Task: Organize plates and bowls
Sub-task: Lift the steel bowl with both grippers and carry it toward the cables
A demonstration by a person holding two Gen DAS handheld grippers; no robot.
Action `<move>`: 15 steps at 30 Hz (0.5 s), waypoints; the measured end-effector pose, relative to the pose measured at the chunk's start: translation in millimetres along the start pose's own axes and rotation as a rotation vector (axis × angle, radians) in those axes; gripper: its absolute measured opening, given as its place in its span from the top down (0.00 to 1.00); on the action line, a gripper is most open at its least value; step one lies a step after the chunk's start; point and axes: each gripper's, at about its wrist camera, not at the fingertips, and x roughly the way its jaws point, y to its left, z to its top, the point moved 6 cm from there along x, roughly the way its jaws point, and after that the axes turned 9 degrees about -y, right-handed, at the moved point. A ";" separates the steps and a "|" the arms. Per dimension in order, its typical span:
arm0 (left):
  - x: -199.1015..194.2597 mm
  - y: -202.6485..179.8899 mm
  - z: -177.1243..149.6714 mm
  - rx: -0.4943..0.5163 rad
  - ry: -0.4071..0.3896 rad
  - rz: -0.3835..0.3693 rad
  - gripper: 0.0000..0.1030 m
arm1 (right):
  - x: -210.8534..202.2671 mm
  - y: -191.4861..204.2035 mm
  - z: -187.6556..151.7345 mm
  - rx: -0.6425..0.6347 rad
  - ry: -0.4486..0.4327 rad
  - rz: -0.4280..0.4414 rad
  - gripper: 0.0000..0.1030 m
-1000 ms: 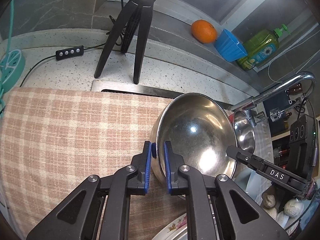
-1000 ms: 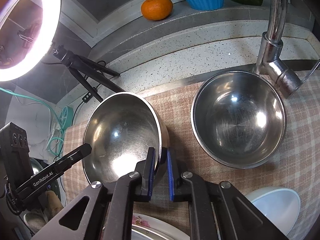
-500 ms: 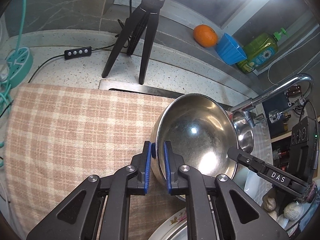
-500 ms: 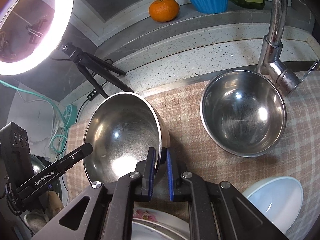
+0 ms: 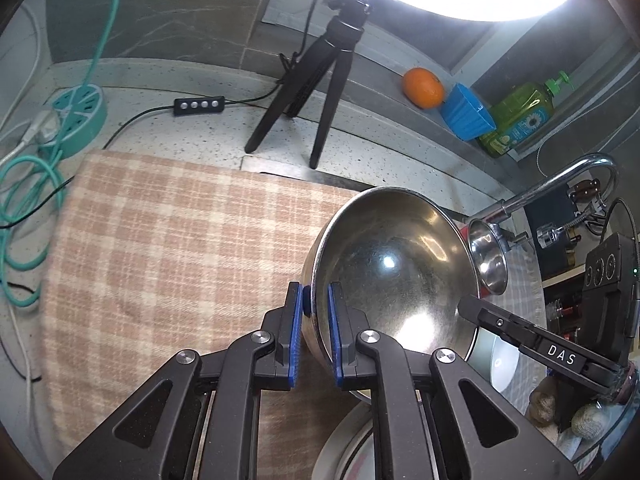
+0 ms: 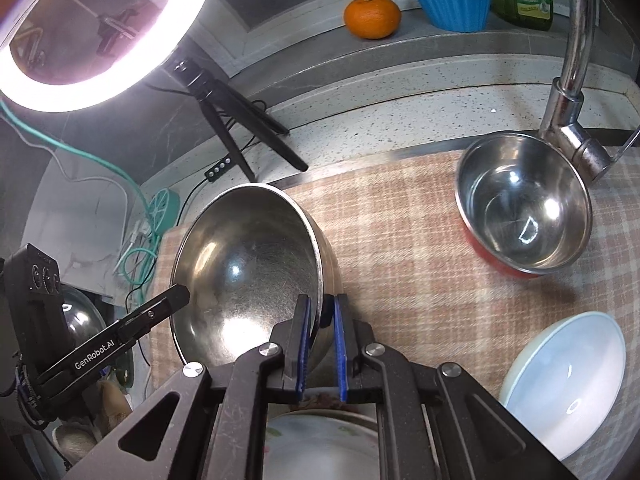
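I have the big steel bowl [image 5: 392, 276] pinched on both sides: my left gripper [image 5: 316, 320] has its fingers closed on the left rim, one blue pad outside the wall and one inside, and my right gripper [image 6: 320, 332] is clamped the same way on the opposite rim. The bowl hangs clear above the checked cloth [image 5: 168, 240] on the worktop, left of the small steel bowl [image 6: 524, 208] by the tap [image 6: 572, 92] and the white bowl [image 6: 568, 384], with a flowered plate [image 6: 320, 444] beneath my fingers.

To do this well, I judge both hands must travel together and level, or the thin rim slips or twists.

The bowl is round, so it has no long axis; its mouth faces up, tilted towards the cameras.
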 end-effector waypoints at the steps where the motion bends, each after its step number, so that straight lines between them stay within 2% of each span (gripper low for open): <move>1: -2.5 2.6 -1.0 -0.003 -0.002 0.003 0.90 | 0.1 3.7 -2.5 -0.005 0.002 0.003 0.90; 15: -46.7 52.1 -21.1 -0.058 -0.034 0.064 0.90 | 6.8 59.9 -44.6 -0.074 0.058 0.052 0.90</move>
